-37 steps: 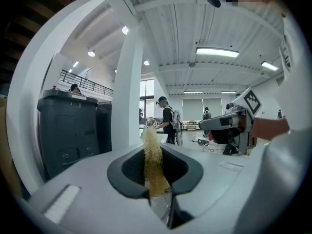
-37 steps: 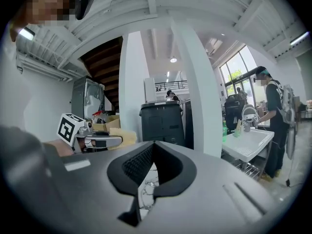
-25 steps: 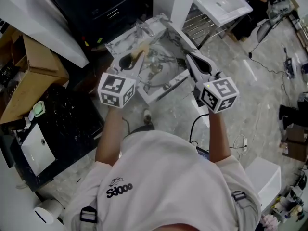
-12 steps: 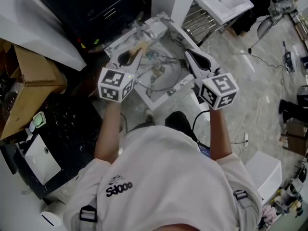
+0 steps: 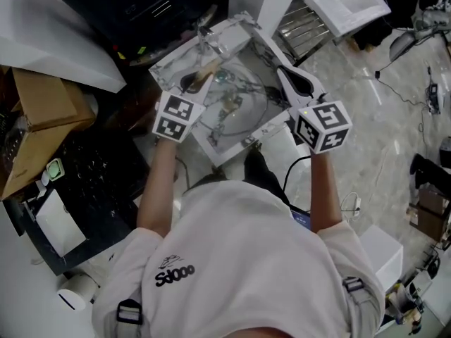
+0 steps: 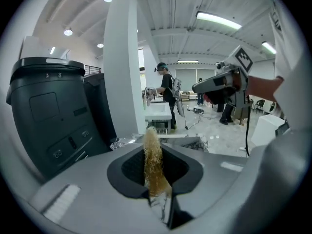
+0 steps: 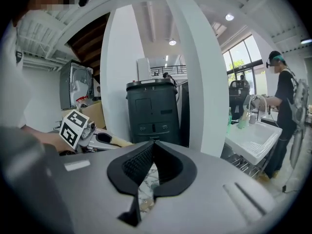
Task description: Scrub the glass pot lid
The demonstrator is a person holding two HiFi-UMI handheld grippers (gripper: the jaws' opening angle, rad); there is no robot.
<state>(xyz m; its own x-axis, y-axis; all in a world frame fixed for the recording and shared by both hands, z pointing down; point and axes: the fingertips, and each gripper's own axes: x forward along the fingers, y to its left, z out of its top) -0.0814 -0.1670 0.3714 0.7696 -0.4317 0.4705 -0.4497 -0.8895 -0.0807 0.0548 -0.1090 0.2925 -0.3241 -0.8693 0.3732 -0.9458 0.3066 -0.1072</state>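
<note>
Both grippers have edged forward over the marbled basin [image 5: 211,145]; the left gripper [image 5: 199,78] clamps a tan scrubber [image 6: 152,165] at its 10 o'clock; the right gripper [image 5: 285,74], jaws closed and empty, is at 2 o'clock. The glass pot lid [image 5: 236,108] lies in the basin between them, seemingly untouched; scrubbing looks imminent.

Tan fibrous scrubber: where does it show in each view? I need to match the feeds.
Head view: tan fibrous scrubber in the upper middle, sticking out of the left gripper.
Left gripper view: bottom centre, pinched between the jaws, pointing up.
Right gripper view: lower left, just right of the left gripper's marker cube.
Shared landmark: the black bin, behind the scrubber in all three.
</note>
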